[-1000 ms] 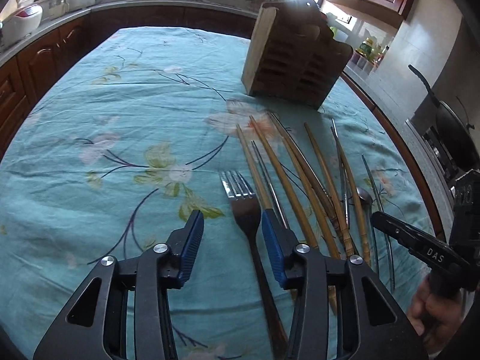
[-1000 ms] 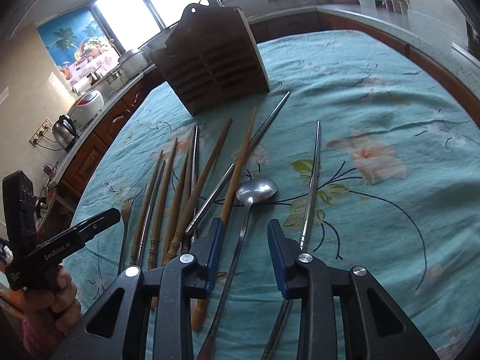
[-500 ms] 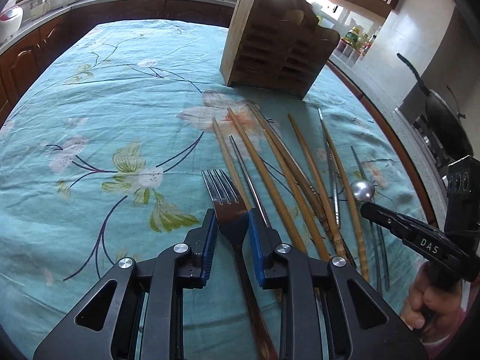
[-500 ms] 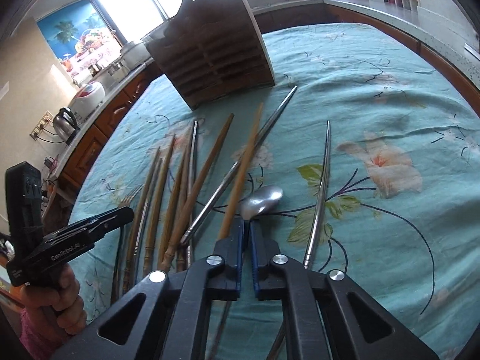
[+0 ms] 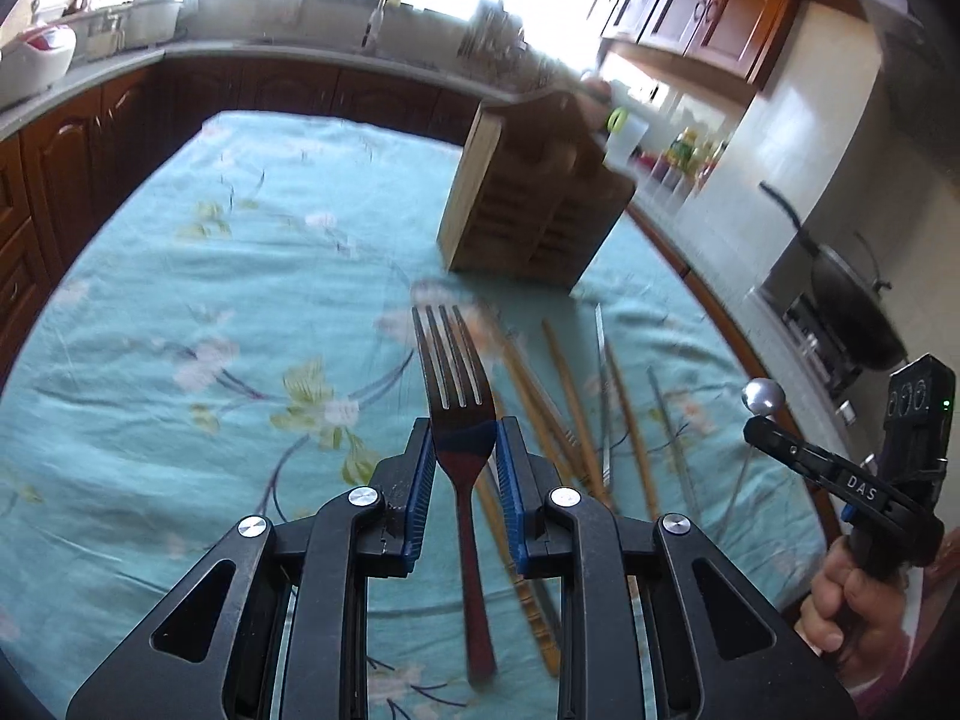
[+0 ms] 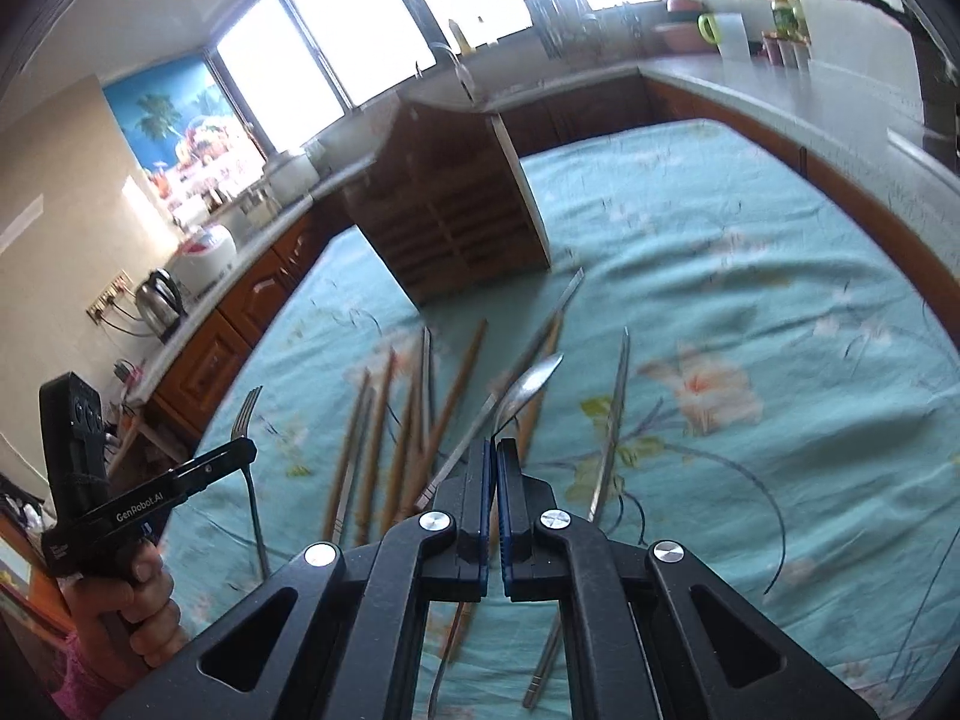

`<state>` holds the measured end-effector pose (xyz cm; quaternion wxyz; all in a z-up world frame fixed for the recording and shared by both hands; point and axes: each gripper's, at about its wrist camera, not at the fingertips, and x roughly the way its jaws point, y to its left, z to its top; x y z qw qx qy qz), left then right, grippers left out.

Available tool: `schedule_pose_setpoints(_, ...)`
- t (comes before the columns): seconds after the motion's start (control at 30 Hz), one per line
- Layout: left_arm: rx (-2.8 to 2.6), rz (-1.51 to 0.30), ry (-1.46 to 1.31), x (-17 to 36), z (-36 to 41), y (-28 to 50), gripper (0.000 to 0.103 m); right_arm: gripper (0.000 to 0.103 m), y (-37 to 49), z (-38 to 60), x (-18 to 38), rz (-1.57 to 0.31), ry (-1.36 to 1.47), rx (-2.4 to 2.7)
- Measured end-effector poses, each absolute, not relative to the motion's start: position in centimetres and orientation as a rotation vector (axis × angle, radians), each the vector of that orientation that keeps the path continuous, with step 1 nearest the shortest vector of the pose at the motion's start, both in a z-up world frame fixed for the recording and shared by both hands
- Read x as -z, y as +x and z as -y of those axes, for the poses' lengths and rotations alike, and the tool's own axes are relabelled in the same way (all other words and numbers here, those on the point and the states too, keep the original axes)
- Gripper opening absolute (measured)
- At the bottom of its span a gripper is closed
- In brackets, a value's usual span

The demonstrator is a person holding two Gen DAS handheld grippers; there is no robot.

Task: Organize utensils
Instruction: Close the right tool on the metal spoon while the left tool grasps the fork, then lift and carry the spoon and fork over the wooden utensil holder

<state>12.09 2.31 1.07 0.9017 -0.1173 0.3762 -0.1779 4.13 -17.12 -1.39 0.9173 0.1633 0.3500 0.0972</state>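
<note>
My left gripper is shut on a metal fork, pads on its neck, tines pointing away, handle hanging toward the camera above the teal floral tablecloth. My right gripper is shut on a spoon's thin handle; the spoon bowl sticks out ahead, raised off the cloth. A slotted wooden utensil holder stands at the far side of the table. Several wooden and metal chopsticks lie fanned on the cloth between the grippers. Each wrist view shows the other gripper at its edge.
A long metal chopstick lies apart to the right of the spoon. Dark wood cabinets and a counter ring the table, with a kettle and rice cooker on one side and a wok on the stove.
Both grippers went from open over the utensils to shut, left on the fork and right on the spoon. Both then rose, lifting fork and spoon off the cloth.
</note>
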Motion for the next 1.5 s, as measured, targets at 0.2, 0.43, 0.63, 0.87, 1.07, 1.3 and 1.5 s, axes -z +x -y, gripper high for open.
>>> schedule_pose_setpoints(0.2, 0.384, -0.693, -0.273, -4.3, -3.1, 12.0, 0.004, 0.002, 4.2, 16.8, -1.3, -0.648, 0.338, -0.229)
schedule_pose_setpoints(0.43, 0.393, -0.636, -0.272, -6.1, -2.9, 13.1, 0.002, 0.002, 5.3, 16.8, -3.4, -0.589, 0.324, -0.242)
schedule_pose_setpoints(0.63, 0.4, -0.613, -0.27, -7.1, -2.5, 14.4, 0.002, 0.002, 6.8, 17.2, -4.9, -0.542, 0.317, -0.23)
schedule_pose_setpoints(0.87, 0.406, -0.57, -0.244, -9.2, -1.5, 17.2, 0.002, 0.002, 9.3, 17.7, -6.7, -0.488, 0.292, -0.202)
schedule_pose_setpoints(1.07, 0.398, -0.491, -0.193, -12.4, 0.1, 20.8, 0.002, 0.002, 12.4, 18.0, -9.8, -0.414, 0.247, -0.17)
schedule_pose_setpoints(1.3, 0.382, -0.472, -0.133, -14.7, 2.6, 27.3, 0.002, 0.002, 17.6, 17.9, -13.3, -0.334, 0.192, -0.145)
schedule_pose_setpoints(1.5, 0.382, -0.528, -0.089, -13.0, 5.3, 31.7, 0.002, 0.002, 22.8, 17.3, -12.3, -0.354, 0.156, -0.131)
